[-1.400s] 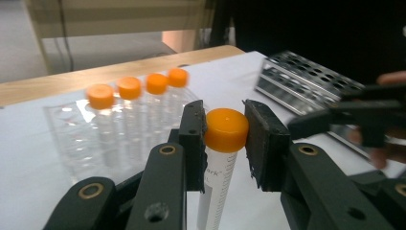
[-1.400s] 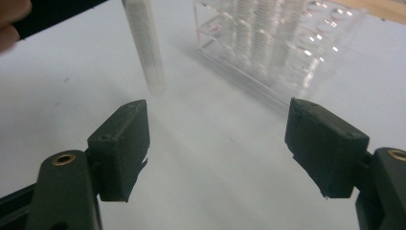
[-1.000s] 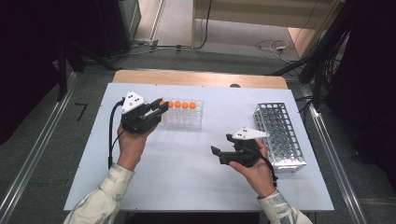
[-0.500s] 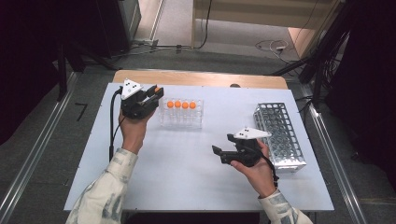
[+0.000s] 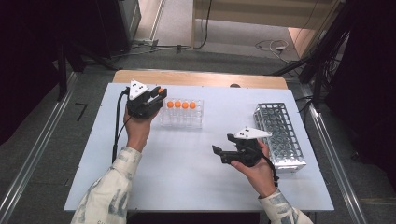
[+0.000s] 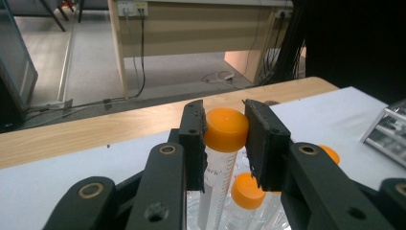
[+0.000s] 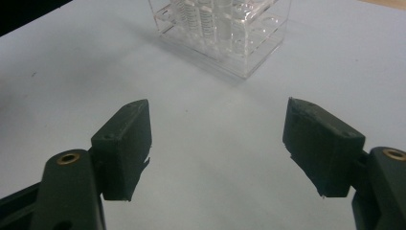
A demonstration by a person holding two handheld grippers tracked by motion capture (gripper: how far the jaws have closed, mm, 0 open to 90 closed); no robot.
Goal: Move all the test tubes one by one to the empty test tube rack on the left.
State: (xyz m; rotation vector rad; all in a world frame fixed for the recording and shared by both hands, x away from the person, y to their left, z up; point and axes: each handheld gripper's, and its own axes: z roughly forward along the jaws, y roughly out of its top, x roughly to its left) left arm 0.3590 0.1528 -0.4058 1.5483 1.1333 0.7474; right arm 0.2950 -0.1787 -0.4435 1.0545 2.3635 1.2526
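The left gripper (image 5: 158, 95), fingers clamped on an orange-capped tube (image 6: 225, 132), has lifted it toward the frame's upper left, clear of the rack (image 5: 183, 114), ready for transfer; the right gripper (image 5: 224, 144) waits wide open.

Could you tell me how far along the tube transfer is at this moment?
One orange-capped tube is already lifted, clamped in the left claw. Four tubes wait in the clear rack. The metal rack looks empty. The right claw is open, idle.
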